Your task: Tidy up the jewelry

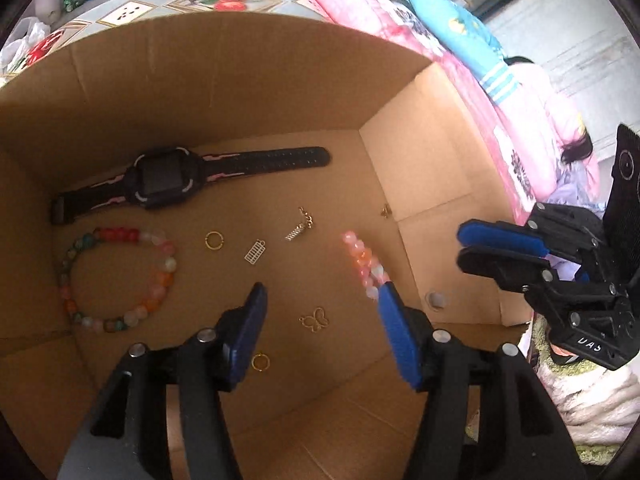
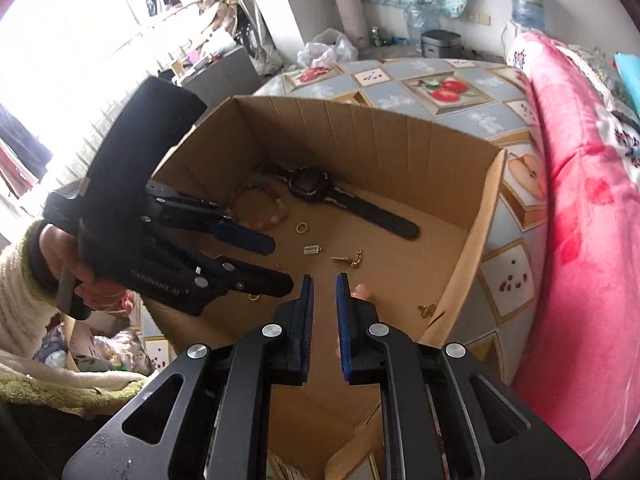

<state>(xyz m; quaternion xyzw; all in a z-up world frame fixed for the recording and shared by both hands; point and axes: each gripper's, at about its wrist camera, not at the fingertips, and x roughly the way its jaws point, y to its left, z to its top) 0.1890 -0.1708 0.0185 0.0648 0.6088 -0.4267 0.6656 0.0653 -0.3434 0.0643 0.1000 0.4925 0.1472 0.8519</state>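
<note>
An open cardboard box (image 1: pixel 240 80) holds the jewelry. A black watch (image 1: pixel 164 184) lies at its back, with a multicolour bead bracelet (image 1: pixel 168 264) in front of it on the left. My left gripper (image 1: pixel 320 300) is open above the box floor. A pink bead bracelet (image 1: pixel 362 260) rests against the tip of its right finger, unclamped. Small gold rings (image 1: pixel 214 240), a butterfly charm (image 1: pixel 314 320) and silver charms (image 1: pixel 255 253) lie loose between. My right gripper (image 2: pixel 324 284) hovers over the box's near edge, pads a narrow slit apart, holding nothing.
The box (image 2: pixel 360 128) stands on a fruit-patterned tablecloth (image 2: pixel 448 88). A pink blanket (image 2: pixel 580 200) lies along its right. A hand in a cream sleeve (image 2: pixel 24 280) holds the left gripper (image 2: pixel 282 264) at the box's left. A small gold piece (image 2: pixel 426 310) sits by the near right corner.
</note>
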